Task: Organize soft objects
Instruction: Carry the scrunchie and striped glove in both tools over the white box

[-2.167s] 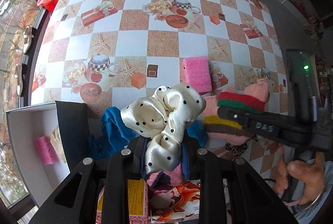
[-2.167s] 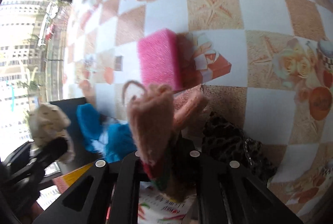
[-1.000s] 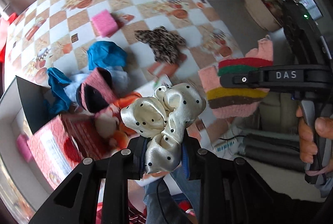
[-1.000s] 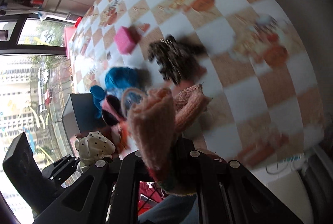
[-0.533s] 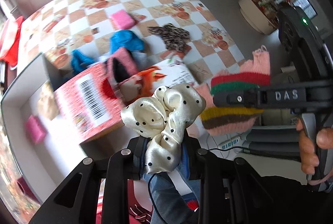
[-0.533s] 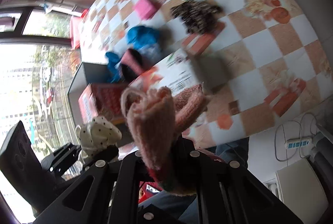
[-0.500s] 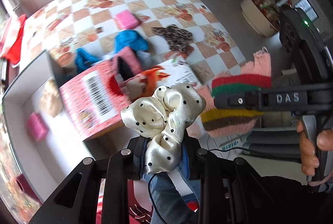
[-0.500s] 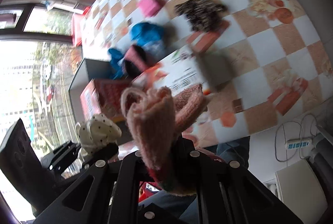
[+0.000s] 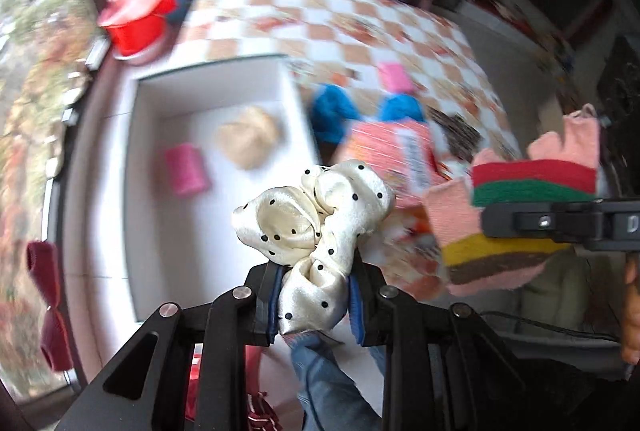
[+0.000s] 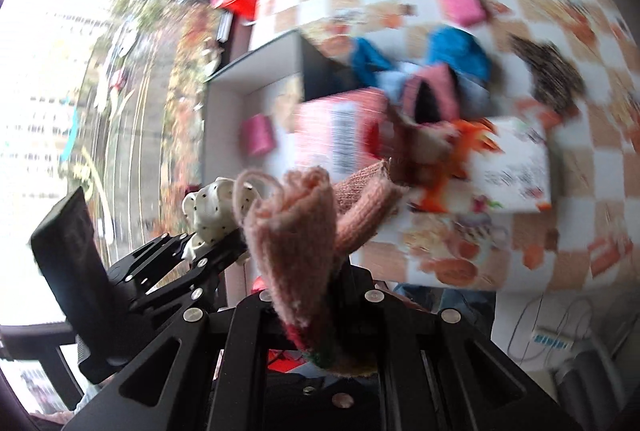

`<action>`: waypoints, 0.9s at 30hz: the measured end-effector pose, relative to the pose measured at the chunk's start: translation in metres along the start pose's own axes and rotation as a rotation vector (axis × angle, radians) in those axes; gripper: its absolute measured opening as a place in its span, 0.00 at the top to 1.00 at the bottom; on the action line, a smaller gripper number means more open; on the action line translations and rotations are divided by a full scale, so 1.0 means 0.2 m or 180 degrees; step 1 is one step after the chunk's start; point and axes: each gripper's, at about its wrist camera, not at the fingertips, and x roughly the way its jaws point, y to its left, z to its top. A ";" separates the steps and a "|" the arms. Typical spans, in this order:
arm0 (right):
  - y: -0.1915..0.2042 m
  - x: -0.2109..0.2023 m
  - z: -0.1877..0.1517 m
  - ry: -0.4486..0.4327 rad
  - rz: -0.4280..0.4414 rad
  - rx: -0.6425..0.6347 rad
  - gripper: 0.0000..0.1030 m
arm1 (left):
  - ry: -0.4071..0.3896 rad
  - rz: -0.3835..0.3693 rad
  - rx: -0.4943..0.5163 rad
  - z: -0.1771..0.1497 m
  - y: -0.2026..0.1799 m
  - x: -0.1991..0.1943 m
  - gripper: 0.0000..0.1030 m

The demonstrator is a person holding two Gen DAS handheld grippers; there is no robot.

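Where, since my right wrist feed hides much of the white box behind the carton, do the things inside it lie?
Observer: The left wrist view shows the white box whole: a tan bundle toward its far side, a pink roll left of it, nearer floor bare.
Operator: And what is my right claw carrying? I see only pink knit.
Observer: The pink knit piece bears red, green, yellow and brown stripes; the right claw pinches it between green and yellow.

A cream satin scrunchie [image 9: 316, 209] with black dots is held pinched and upright above the white box [image 9: 136, 199]. A pink knitted sock [image 9: 516, 215] banded red, green, yellow and brown is held clamped beside it, raised off the tabletop [image 9: 360, 19].
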 end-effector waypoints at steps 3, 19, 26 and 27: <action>0.13 0.04 0.05 0.0055 0.0013 -0.0203 0.88 | -0.0064 0.0108 -0.0215 -0.02 0.13 -0.03 0.72; 0.60 0.41 0.18 0.0480 -0.0027 -0.0851 0.88 | -0.0038 0.0307 -0.0854 -0.12 0.47 0.03 0.72; 0.61 0.45 0.22 0.0494 -0.0112 -0.0858 0.88 | -0.0016 0.0348 -0.0912 -0.12 0.50 0.06 0.72; 0.60 0.45 0.23 0.0495 -0.0121 -0.0851 0.88 | -0.0010 0.0355 -0.0909 -0.11 0.50 0.07 0.72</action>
